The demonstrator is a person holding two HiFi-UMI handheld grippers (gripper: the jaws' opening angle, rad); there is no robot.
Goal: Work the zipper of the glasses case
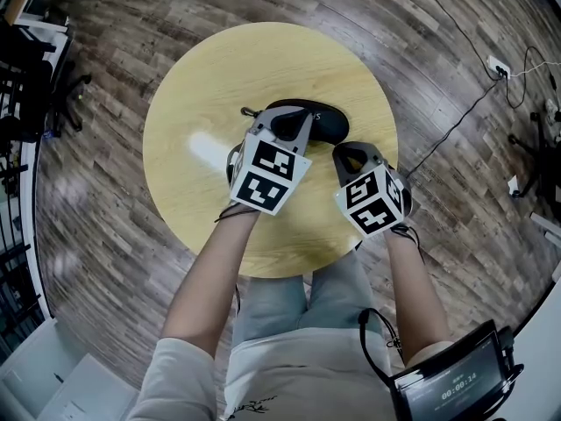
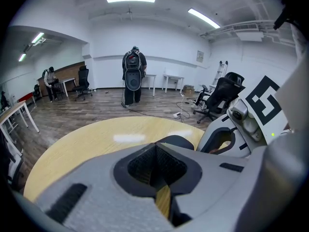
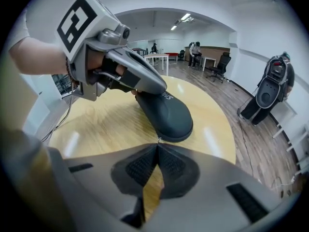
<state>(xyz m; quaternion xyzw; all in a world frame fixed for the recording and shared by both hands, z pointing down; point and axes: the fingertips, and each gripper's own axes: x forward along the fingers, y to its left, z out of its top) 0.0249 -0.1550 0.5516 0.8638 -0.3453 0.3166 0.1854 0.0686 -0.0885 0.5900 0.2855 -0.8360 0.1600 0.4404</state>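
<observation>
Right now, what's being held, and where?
The right gripper looks shut on the tiny zipper pull at the rim of the dark oval glasses case. The left gripper is shut, seemingly empty.

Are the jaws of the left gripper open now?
No. In the left gripper view, the left gripper's jaws meet at their tips, with nothing between them.
</observation>
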